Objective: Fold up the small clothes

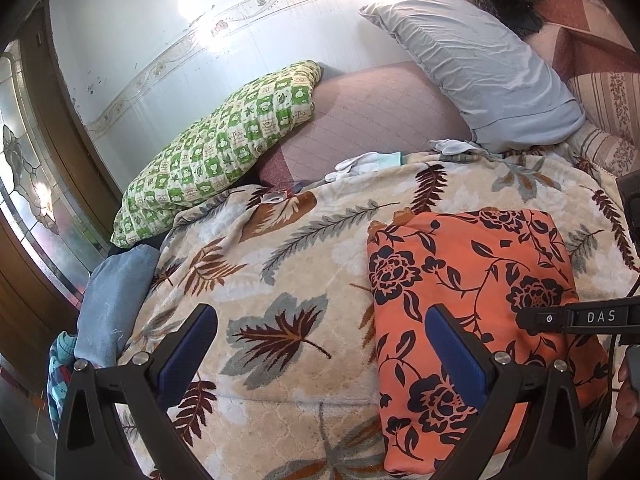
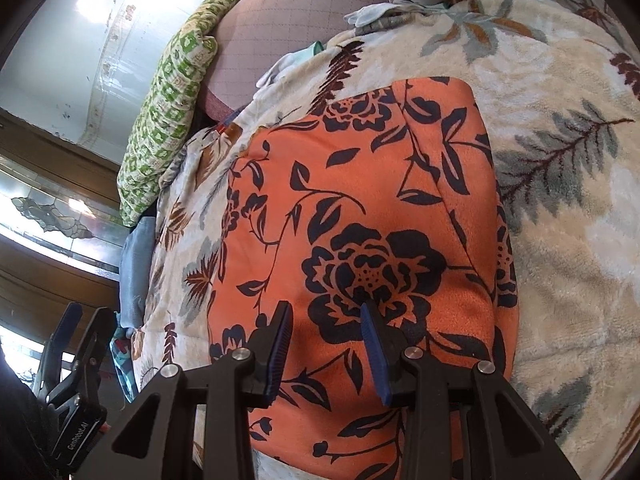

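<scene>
An orange garment with dark flower print (image 1: 472,280) lies folded into a rectangle on a cream leaf-pattern blanket (image 1: 288,264). My left gripper (image 1: 320,344) is open and empty, its right finger over the garment's left edge. The right gripper's finger shows at the right edge of the left wrist view (image 1: 580,317). In the right wrist view the garment (image 2: 360,216) fills the middle and my right gripper (image 2: 326,328) is open just above its near part, holding nothing. The left gripper shows at lower left (image 2: 76,344).
A green checked pillow (image 1: 216,148) and a grey pillow (image 1: 480,68) lie at the head of the bed. White gloves (image 1: 360,164) rest at the blanket's far edge. A blue cloth (image 1: 112,300) hangs at the bed's left side, near a wooden door (image 1: 24,184).
</scene>
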